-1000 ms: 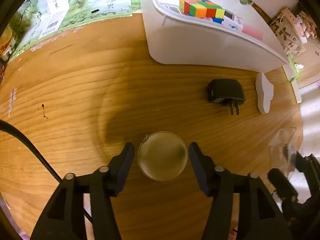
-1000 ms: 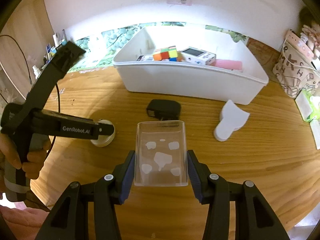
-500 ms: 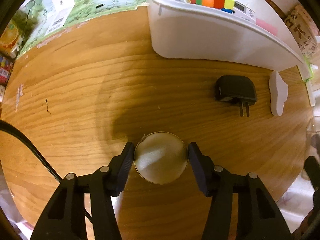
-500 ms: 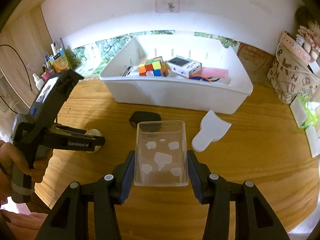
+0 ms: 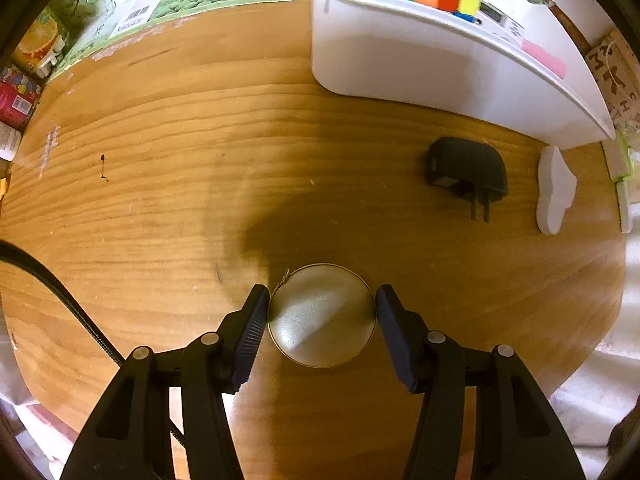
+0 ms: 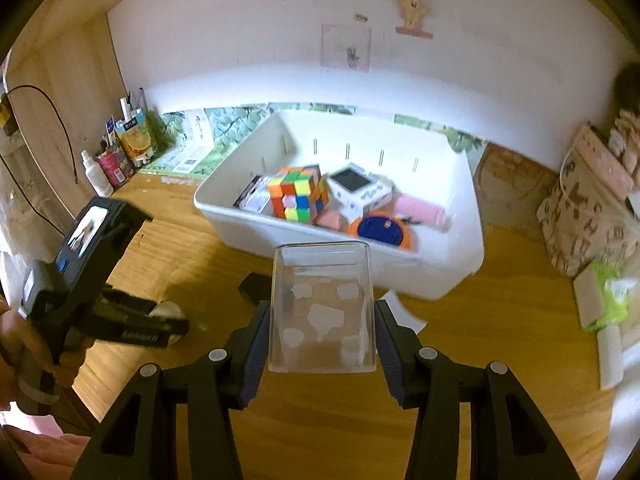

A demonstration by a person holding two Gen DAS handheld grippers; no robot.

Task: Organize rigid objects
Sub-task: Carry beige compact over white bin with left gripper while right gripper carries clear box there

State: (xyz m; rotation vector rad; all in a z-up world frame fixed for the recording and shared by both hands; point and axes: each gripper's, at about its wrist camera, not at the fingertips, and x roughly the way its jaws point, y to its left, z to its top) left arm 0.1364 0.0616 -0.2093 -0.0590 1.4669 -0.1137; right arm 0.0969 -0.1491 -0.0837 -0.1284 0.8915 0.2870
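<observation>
Clear plastic is sitting between the pads of the right gripper [image 6: 322, 342]: a transparent box [image 6: 322, 304] with pale cloud stickers, clamped on its two long sides, its long axis running straight ahead along the fingers. The white bin [image 6: 448, 256], already holding a colour cube [image 6: 298, 192] and other pieces, is lying directly beyond the box's far end, so the coming move looks like a short carry forward and over the near wall. The right hand is plainly the nearer one to the bin.

The left gripper [image 5: 322, 316] is pointing down at the wooden table [image 5: 160, 160] with a round tin [image 5: 322, 316] between its fingers, both pads touching its rim; from there the bin is lying far ahead and to the right.

Against the earlier frames, the left jaws have just been closing onto the tin, where a gap showed on each side. The right gripper is sitting higher and closer to the bin, whose contents are showing more fully, and a black plug adapter [image 6: 256, 286] is now half hidden behind the box.
</observation>
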